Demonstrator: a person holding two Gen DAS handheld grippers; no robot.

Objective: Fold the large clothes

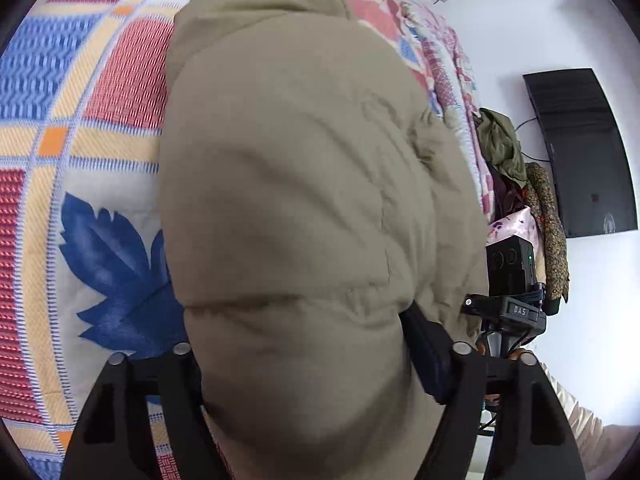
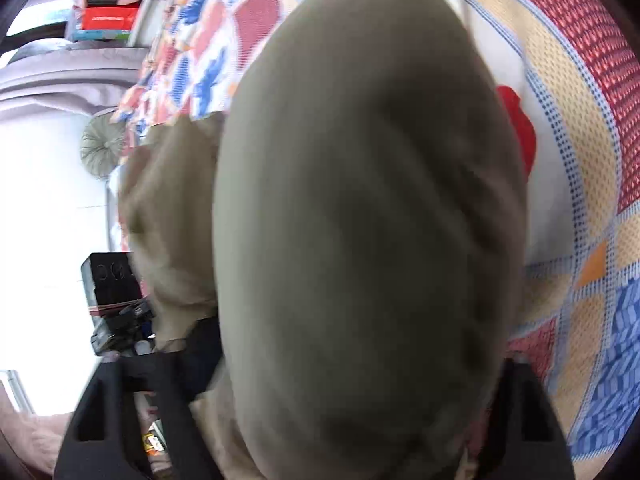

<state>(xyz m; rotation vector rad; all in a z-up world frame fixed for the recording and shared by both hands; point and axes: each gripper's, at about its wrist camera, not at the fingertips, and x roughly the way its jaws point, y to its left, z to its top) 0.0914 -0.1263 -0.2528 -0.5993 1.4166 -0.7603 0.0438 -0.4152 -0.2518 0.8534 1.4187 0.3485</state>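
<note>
Khaki padded jacket (image 1: 304,184), bedspread (image 1: 80,128) bare alongside

**Daylight floods bedroom, lenses bend the edges**

Bright, even daylight fills both views. The white wall (image 2: 48,208) burns out to glare in the right wrist view, where the padded coat (image 2: 360,240) smears with blur. The left wrist view stays sharper. Fisheye curvature bows the patterned bedspread (image 1: 80,120); black corners vignette each picture.
</note>
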